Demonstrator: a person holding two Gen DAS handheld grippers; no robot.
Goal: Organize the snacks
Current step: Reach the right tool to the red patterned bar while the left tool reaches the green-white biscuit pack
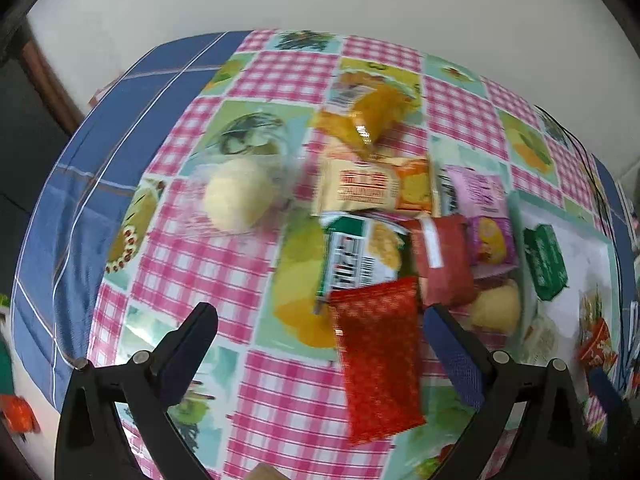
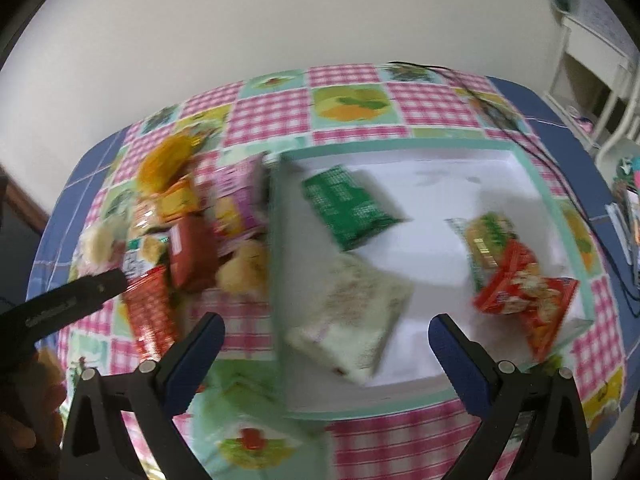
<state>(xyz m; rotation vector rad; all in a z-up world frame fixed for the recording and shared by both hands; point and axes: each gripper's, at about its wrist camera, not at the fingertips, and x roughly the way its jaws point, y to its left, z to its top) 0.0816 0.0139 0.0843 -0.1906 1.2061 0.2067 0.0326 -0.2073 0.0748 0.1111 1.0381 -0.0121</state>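
1. Snacks lie in two groups on a table point(image 1: 280, 400) covered with a pink-checked, fruit-printed cloth: a loose pile point(image 1: 400, 208) on the cloth and a few packets inside a white tray point(image 2: 460, 184) with a pale green rim.
2. Left gripper point(image 1: 320, 356) has its jaws spread wide and grasps nothing. A red packet point(image 1: 376, 360) lies flat on the cloth between the two fingers, closer to the right-hand finger, with no pad touching it.
3. Beyond that packet, the pile holds a green-and-white packet point(image 1: 360, 256), a dark red packet point(image 1: 440, 260), a cream and orange packet point(image 1: 372, 188), a purple packet point(image 1: 484, 216) and yellow packets point(image 1: 372, 116) at the far end.
4. A pale round bun in clear wrap point(image 1: 236, 196) sits apart from the pile, toward the left of the left wrist view.
5. Right gripper point(image 2: 326, 356) is also released, jaws wide apart and empty. It hangs over the near part of the tray.
6. A pale, whitish packet point(image 2: 352, 320) lies in the tray between and just ahead of the right fingers, untouched by either.
7. Farther in the tray are a green packet point(image 2: 348, 208) and, toward its right side, an orange-red packet point(image 2: 528, 300) overlapping a green-topped one point(image 2: 488, 240).
8. Both views are blurred, so printed labels cannot be read.
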